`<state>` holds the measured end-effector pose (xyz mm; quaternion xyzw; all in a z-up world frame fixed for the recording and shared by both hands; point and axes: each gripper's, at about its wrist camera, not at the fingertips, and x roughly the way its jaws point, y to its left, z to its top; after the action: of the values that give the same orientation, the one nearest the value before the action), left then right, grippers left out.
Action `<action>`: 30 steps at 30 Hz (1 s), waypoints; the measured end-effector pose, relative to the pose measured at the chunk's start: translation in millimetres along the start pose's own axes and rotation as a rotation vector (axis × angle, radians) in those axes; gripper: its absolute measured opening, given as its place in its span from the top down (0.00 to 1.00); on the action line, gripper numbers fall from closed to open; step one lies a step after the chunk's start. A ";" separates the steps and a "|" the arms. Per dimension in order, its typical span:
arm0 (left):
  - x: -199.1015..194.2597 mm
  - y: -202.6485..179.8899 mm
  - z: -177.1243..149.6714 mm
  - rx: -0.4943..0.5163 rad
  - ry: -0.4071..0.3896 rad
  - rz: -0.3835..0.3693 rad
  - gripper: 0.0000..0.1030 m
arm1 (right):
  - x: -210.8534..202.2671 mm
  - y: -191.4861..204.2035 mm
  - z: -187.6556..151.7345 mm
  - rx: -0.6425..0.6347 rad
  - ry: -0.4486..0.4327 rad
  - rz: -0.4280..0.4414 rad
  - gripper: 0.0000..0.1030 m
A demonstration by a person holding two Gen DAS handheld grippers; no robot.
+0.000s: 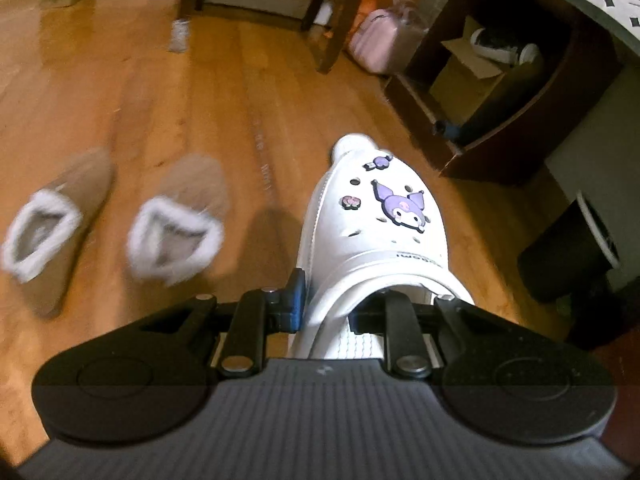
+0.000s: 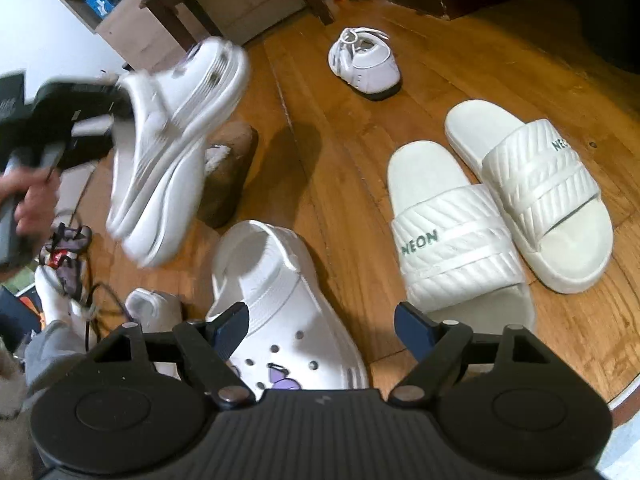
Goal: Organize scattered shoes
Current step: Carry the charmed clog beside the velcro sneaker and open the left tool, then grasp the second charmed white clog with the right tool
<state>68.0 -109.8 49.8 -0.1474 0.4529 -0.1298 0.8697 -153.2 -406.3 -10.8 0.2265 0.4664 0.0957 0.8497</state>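
A white clog (image 1: 372,236) decorated with purple charms was held clamped at its heel rim by the left gripper (image 1: 340,312), one finger outside the side wall and the other inside the opening, the toe pointing away toward twelve o'clock in the left wrist view. In the right wrist view the same clog (image 2: 176,148) was seen lifted clear of the wooden floor (image 2: 340,152), at about ten o'clock, tilted with its thick sole turned toward the camera, and the left gripper (image 2: 120,108) was gripped by a hand (image 2: 32,204) at nine o'clock. The matching clog (image 2: 280,312) was lying on the floor just ahead of the right gripper (image 2: 320,320), whose fingers were spread wide apart with nothing pressed between them; its left finger stood over the clog's upper. A pair of white slides (image 2: 500,208) lettered NEON was set side by side at about two o'clock, touching or nearly so. A white sneaker (image 2: 366,64) was placed farther off near twelve o'clock, well apart from the slides. In the left wrist view, a pair of tan fleece-lined slippers (image 1: 120,224) was resting on the floor at nine o'clock, blurred. A dark wooden shelf unit (image 1: 500,92) with a cardboard box (image 1: 468,80) was seen at two o'clock, and a pink bag (image 1: 380,40) just beside it at one o'clock.
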 end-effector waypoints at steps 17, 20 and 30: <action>-64.6 89.6 -131.4 -0.127 0.126 0.095 0.53 | 8.4 116.2 -42.0 -0.285 0.071 -0.019 0.21; -72.0 97.2 -146.4 -0.142 0.124 0.052 0.26 | 21.4 136.8 -48.4 -0.357 0.090 -0.057 0.21; -125.8 98.6 -168.8 0.003 0.106 0.053 0.11 | 58.4 197.3 -28.6 -0.604 0.044 -0.138 0.22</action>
<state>-132.3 3.0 15.0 -0.1268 0.5017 -0.1149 0.8479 -135.5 -202.6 25.7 -0.0708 0.4496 0.1769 0.8727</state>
